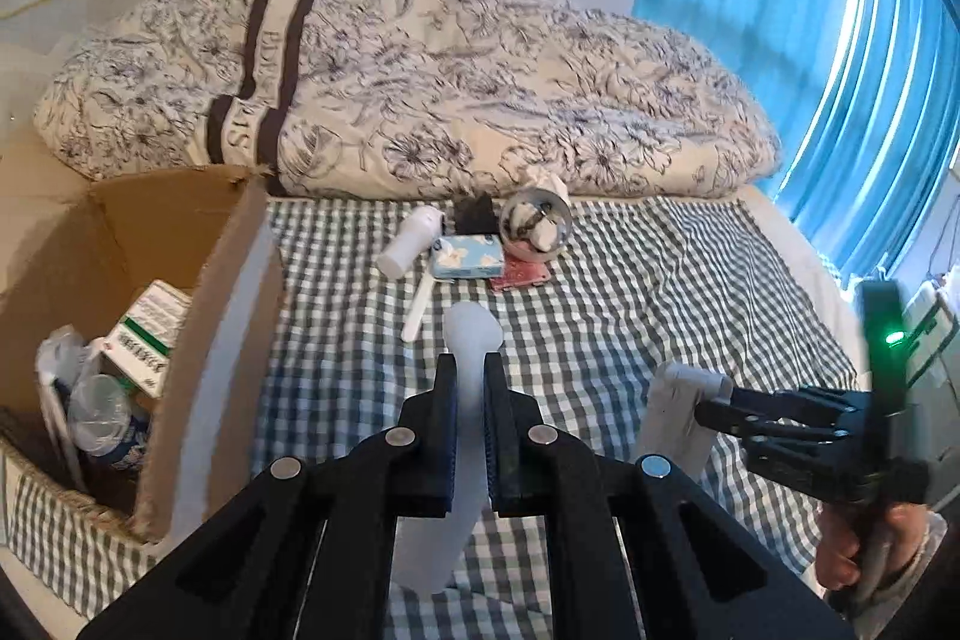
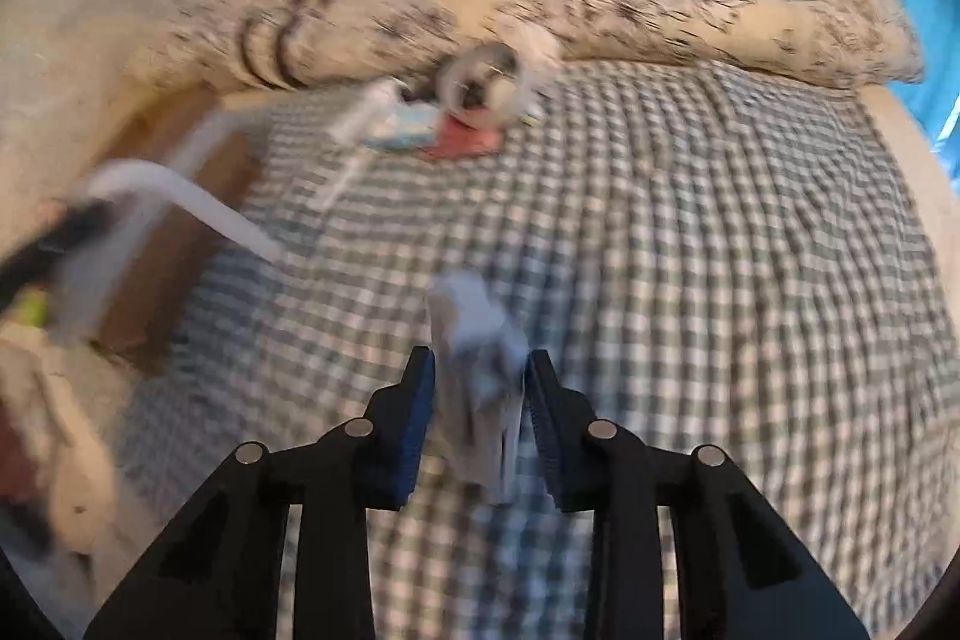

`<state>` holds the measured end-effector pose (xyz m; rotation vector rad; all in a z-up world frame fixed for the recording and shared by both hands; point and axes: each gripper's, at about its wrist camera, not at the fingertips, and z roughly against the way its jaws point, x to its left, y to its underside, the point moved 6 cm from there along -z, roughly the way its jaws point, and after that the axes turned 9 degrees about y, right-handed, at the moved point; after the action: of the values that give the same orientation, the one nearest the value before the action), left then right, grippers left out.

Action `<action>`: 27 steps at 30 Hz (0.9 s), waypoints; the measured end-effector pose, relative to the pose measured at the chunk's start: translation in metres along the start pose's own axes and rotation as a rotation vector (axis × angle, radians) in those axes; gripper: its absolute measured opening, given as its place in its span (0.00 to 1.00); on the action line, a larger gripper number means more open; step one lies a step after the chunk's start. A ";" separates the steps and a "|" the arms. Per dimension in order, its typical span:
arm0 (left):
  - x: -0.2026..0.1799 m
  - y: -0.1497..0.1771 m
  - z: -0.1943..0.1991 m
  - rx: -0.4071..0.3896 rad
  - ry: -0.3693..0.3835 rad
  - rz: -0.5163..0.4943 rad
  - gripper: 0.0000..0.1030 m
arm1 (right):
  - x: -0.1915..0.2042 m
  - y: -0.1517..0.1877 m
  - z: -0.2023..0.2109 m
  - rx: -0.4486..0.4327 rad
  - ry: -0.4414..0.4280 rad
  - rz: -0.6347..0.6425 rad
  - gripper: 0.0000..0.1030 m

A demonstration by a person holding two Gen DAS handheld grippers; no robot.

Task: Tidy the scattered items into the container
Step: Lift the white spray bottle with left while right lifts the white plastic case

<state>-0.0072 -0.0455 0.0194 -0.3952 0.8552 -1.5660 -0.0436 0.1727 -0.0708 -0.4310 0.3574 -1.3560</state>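
Gingham bed (image 1: 630,292), floral duvet (image 1: 480,88), blue curtains (image 1: 780,10)

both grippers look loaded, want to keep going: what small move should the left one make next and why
Probably swing the left gripper leftward over the cardboard box. It is shut on the white bent piece, and the box stands open just to its left, already holding other items.

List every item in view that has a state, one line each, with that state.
left gripper: shut on a translucent white tool
right gripper: shut on a grey-white packet
cardboard box: open, partly filled
white bottle: lying on its side
clear jar: tipped over, mouth toward camera
blue tissue pack: flat on the checked sheet
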 end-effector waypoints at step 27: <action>0.017 -0.004 0.044 -0.052 0.006 0.025 0.07 | 0.009 0.006 -0.008 -0.038 -0.018 -0.070 0.94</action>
<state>0.0166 -0.0743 0.0477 -0.4162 0.9037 -1.5248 -0.0408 0.1645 -0.0802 -0.4907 0.3567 -1.4145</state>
